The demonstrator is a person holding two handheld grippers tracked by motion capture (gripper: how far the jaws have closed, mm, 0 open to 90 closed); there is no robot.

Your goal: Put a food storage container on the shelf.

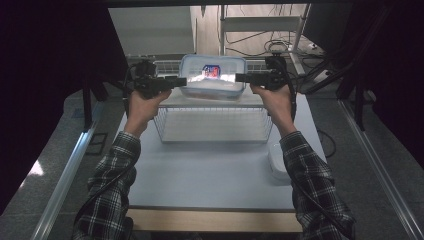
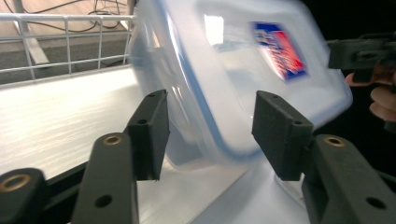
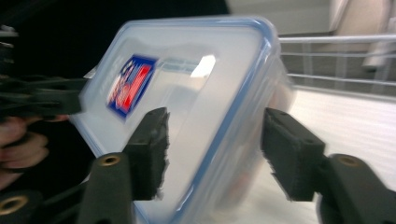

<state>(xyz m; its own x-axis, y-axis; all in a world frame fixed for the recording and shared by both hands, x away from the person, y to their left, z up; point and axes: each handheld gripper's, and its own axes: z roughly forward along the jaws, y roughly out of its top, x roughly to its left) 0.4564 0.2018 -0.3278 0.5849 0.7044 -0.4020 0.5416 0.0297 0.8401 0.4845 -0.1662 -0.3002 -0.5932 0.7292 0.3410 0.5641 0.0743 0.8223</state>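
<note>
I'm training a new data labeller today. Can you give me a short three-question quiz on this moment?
1. True or false: the clear lidded container rests on top of the wire rack.
2. Which best describes the left gripper and right gripper? A) both shut on the lid B) both open, one at each end of the container C) both resting on the table
3. What colours are on the lid's label?

Key: 1 true; 2 B; 3 blue and red.

Both arms outstretched, left gripper (image 1: 181, 80) and right gripper (image 1: 240, 77) agape.

Clear plastic box (image 1: 213, 75) with a blue-edged lid and red-blue label. It's tilted. It's up on the wire rack (image 1: 213, 125).
</note>
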